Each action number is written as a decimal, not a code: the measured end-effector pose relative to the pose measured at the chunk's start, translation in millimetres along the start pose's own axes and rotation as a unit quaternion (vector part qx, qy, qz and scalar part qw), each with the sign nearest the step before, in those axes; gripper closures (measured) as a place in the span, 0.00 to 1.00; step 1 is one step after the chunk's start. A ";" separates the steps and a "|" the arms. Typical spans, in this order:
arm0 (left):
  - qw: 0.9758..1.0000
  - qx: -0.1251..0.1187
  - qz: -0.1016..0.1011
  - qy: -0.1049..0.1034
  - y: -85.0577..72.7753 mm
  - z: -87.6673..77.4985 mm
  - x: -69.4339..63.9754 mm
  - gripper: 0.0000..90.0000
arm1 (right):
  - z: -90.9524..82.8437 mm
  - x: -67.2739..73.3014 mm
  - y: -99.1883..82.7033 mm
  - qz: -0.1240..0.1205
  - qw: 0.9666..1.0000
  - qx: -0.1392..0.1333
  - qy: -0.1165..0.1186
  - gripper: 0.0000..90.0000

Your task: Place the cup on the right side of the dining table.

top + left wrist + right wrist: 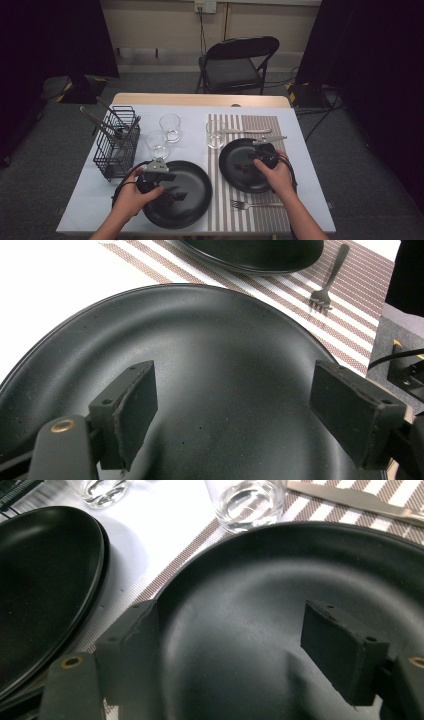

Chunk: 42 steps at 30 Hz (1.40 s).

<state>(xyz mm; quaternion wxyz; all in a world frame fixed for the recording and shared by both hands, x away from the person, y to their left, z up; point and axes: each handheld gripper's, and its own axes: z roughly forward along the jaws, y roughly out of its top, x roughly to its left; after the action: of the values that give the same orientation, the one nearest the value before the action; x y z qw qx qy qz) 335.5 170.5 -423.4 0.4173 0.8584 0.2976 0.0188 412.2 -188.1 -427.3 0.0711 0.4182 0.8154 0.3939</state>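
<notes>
- Fingers of the left gripper stand wide apart with nothing between them, hovering over the large round black plate that lies on the white cloth of the bench
- Beyond those fingers, past the plate's far rim, lies the brown-and-white striped placemat, and on it a dark metal fork with its tines towards the fingers
- Fingers of the right gripper are likewise spread wide and empty, poised over the smaller round black plate that sits on the striped placemat
- Ahead of the right fingers, just past that plate's rim, stands a clear drinking glass; a silver table knife lies on the mat beyond and to the right of the fingers
- To the left of the right fingers, the large plate lies just beside the placemat's edge
- In the high view the left hand holds its gripper over the near-left plate and the right hand holds its gripper over the plate on the mat
- Further from the left fingers stand two more clear glasses and a black wire cutlery basket holding utensils
</notes>
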 end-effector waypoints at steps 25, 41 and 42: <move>1.000 0.000 0.002 -0.002 0.9 1.2 -0.3 0.21 | -7.9 8.5 -18.6 -0.020 1.000 0.008 0.005 0.25; 1.000 0.002 0.001 -0.005 2.2 3.0 -0.1 0.21 | -13.5 8.2 -30.5 -0.027 1.000 0.009 0.001 0.25; 1.000 0.001 0.001 -0.004 2.2 3.5 -0.2 0.21 | -13.9 8.5 -31.0 -0.025 1.000 0.008 0.002 0.25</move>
<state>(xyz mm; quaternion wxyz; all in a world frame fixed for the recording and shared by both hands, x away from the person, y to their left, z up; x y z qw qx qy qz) 337.4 166.9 -424.0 0.4176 0.8592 0.2953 0.0148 381.1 -200.4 -437.7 0.0758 0.3977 0.8289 0.3860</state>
